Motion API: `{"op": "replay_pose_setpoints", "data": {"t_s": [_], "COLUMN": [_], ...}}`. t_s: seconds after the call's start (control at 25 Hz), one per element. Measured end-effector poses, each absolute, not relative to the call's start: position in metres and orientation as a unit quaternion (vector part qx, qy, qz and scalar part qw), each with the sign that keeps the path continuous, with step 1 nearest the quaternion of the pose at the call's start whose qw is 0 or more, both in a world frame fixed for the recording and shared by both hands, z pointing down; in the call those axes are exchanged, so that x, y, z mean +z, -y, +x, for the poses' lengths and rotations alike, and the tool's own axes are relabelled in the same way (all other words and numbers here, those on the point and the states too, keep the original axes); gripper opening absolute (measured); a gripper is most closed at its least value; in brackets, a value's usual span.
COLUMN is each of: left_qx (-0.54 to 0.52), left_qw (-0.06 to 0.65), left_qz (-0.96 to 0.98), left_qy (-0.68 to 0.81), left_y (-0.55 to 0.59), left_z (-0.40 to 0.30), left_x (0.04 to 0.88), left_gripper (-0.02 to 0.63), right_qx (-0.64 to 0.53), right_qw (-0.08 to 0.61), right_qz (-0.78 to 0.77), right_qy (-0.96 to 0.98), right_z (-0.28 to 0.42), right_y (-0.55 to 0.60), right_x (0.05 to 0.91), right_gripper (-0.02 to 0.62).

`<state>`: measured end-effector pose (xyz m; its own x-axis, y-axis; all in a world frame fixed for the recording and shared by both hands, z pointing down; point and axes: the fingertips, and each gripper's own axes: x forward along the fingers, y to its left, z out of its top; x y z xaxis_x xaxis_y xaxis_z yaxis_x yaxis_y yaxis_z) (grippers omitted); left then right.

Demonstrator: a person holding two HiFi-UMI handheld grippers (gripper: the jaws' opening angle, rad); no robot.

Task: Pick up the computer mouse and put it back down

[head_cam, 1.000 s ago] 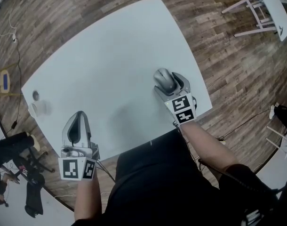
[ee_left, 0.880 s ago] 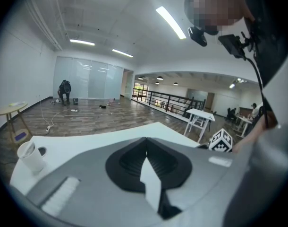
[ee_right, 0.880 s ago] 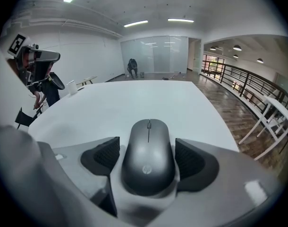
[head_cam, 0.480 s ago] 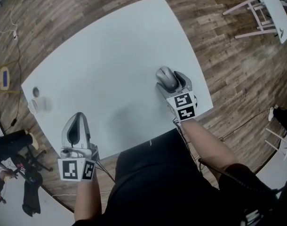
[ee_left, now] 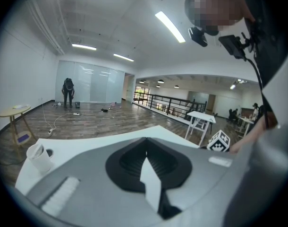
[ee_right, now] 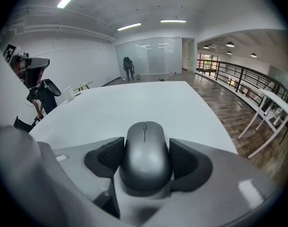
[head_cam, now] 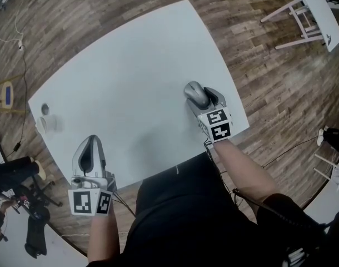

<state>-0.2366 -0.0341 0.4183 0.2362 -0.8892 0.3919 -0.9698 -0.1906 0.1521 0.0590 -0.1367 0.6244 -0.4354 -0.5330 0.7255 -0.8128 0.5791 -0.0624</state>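
The grey computer mouse [head_cam: 194,92] [ee_right: 145,155] lies on the white table [head_cam: 130,65] near its right edge. My right gripper [head_cam: 198,97] [ee_right: 145,148] straddles it from behind. Its jaws have just been closing, and both ribbed pads [ee_right: 182,159] now lie against the mouse's sides. The mouse still rests flat on the tabletop. My left gripper [head_cam: 91,144] [ee_left: 145,141] hovers over the table's near left edge, shut, with nothing between its pads.
A white paper cup [head_cam: 47,125] [ee_left: 38,156] and a small dark round thing [head_cam: 45,109] sit at the table's left corner. A small white side table [head_cam: 317,4] [ee_left: 200,119] stands on the wooden floor beyond. A person [ee_right: 128,67] stands far across the room.
The right gripper's jaws have drawn in against the mouse's sides. The mouse stays where it was, and the left gripper has not moved.
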Motion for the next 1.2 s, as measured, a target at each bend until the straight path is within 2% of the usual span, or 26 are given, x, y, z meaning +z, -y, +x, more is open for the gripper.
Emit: {"op": "replay_pose_setpoints", "data": {"t_s": [1.2], "left_qx": [0.047], "left_qw": [0.072], "left_qz": [0.791], "left_qy": [0.605], "left_y": [0.042], "left_z": [-0.232], "left_x": [0.340], "left_gripper": [0.005], "right_qx": [0.123], "right_qw": [0.263], "right_qz": [0.434], "right_qy": [0.853], "right_z": [0.061], "right_y": [0.146], "right_x": [0.501], "right_gripper": [0.299]}}
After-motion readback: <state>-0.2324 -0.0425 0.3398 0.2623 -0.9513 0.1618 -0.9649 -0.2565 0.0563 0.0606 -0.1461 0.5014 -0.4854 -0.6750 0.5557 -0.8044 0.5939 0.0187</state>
